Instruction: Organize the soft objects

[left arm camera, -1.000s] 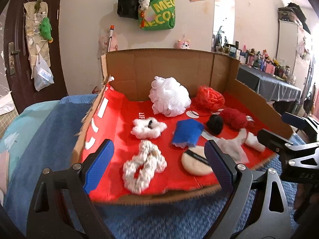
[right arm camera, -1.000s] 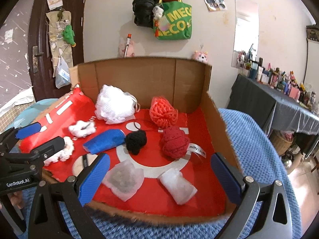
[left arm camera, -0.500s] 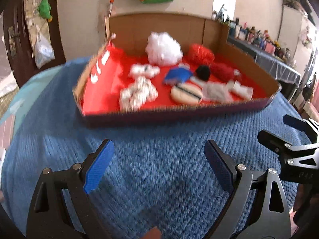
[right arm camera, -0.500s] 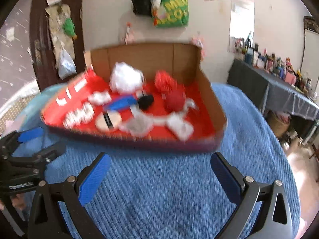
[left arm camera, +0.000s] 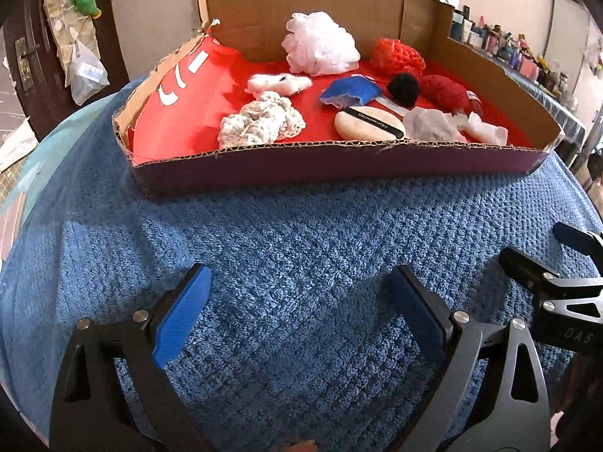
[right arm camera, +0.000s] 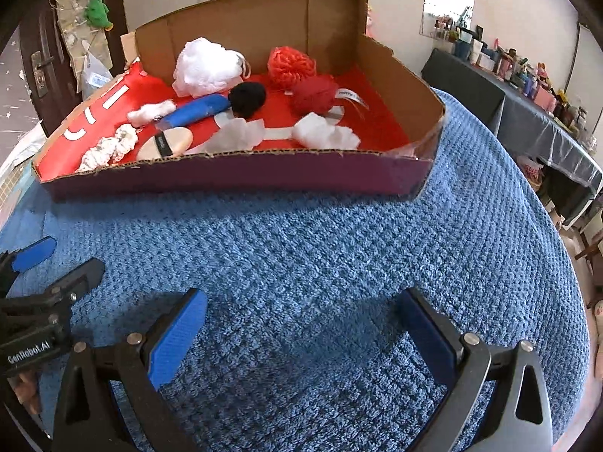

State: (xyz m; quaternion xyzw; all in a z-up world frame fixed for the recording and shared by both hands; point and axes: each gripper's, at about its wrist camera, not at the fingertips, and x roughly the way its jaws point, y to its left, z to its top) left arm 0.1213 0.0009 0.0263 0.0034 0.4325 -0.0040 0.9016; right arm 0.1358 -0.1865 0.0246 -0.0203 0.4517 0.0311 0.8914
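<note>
A cardboard box (left arm camera: 331, 165) with a red floor stands on the blue towel (left arm camera: 286, 263). In it lie a white mesh puff (left arm camera: 320, 43), an orange mesh puff (left arm camera: 397, 54), a red yarn ball (left arm camera: 446, 90), a black pompom (left arm camera: 403, 88), a blue cloth (left arm camera: 352, 92), a cream crochet scrunchie (left arm camera: 260, 122), a round powder puff (left arm camera: 367, 124) and white wipes (left arm camera: 433, 124). The box also shows in the right wrist view (right arm camera: 241, 173). My left gripper (left arm camera: 297, 312) and right gripper (right arm camera: 297, 335) are both open and empty, low over the towel in front of the box.
A dark door (left arm camera: 34, 56) with hanging bags is at the left. A dark table (right arm camera: 527, 113) crowded with bottles stands at the right. The towel's edge drops off at the right (right arm camera: 565, 263).
Both grippers have pulled back out of the box and dropped toward the towel. The box now sits farther ahead. Both stay open.
</note>
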